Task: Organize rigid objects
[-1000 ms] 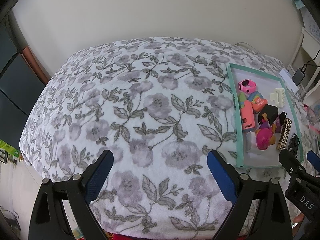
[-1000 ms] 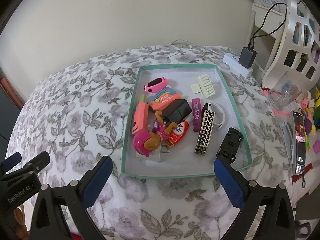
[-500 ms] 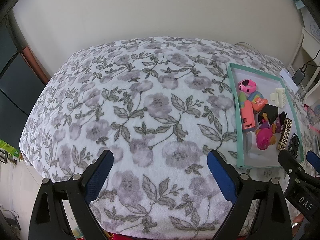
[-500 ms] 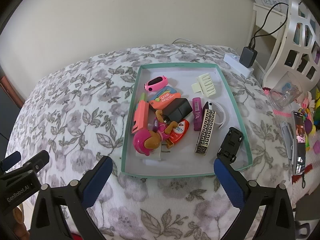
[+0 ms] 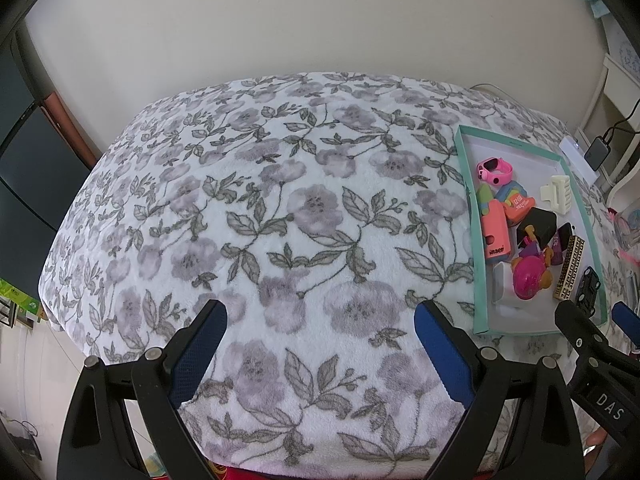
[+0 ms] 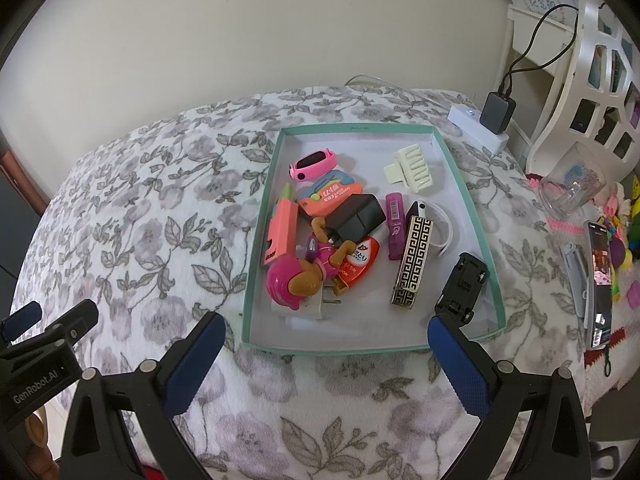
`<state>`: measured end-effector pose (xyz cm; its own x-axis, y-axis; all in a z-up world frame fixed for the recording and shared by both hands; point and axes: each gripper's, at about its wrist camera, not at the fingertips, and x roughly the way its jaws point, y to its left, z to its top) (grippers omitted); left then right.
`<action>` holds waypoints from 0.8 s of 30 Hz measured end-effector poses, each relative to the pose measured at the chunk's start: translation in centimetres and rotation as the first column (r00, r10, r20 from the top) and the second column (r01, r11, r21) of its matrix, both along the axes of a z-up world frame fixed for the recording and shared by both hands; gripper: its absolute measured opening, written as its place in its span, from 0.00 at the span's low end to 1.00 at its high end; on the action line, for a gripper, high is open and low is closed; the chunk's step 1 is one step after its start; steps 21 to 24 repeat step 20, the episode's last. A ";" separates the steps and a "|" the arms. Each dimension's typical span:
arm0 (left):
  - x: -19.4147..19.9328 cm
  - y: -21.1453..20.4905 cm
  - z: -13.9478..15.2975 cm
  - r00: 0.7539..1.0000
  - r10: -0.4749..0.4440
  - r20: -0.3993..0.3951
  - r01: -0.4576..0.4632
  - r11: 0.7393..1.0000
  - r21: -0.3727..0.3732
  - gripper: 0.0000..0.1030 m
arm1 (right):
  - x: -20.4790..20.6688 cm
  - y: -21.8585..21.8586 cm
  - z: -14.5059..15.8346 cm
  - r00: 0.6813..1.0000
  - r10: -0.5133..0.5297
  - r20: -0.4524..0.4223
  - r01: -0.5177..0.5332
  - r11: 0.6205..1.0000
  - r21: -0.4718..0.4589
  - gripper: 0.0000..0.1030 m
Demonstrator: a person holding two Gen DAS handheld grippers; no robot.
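Note:
A shallow teal-rimmed tray (image 6: 486,240) lies on the floral blanket (image 5: 280,220) and holds several small rigid items. Among them are a pink watch (image 6: 314,164), a cream hair claw (image 6: 412,168), a black charger block (image 6: 358,216), a pink-haired doll (image 6: 294,282), a gold-and-black patterned bar (image 6: 412,264) and a black toy car (image 6: 462,282). My right gripper (image 6: 326,354) hangs open just in front of the tray's near rim, nothing between its fingers. My left gripper (image 5: 320,344) is open over bare blanket, well left of the tray (image 5: 466,184).
A white power strip (image 6: 480,130) with a black adapter (image 6: 496,114) sits behind the tray. A phone (image 6: 600,280), a clear container (image 6: 572,190) and colourful toys lie to the right. A white shelf (image 6: 592,60) stands at the far right, a wall behind.

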<state>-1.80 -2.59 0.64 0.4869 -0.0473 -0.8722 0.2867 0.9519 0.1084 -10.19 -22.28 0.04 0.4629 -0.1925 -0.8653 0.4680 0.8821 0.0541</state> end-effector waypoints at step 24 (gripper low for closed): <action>-0.2 -0.5 0.0 1.000 0.000 0.007 0.000 1.000 0.014 0.92 | -0.1 0.2 -0.2 1.000 -0.001 -0.001 0.001 1.000 0.001 1.00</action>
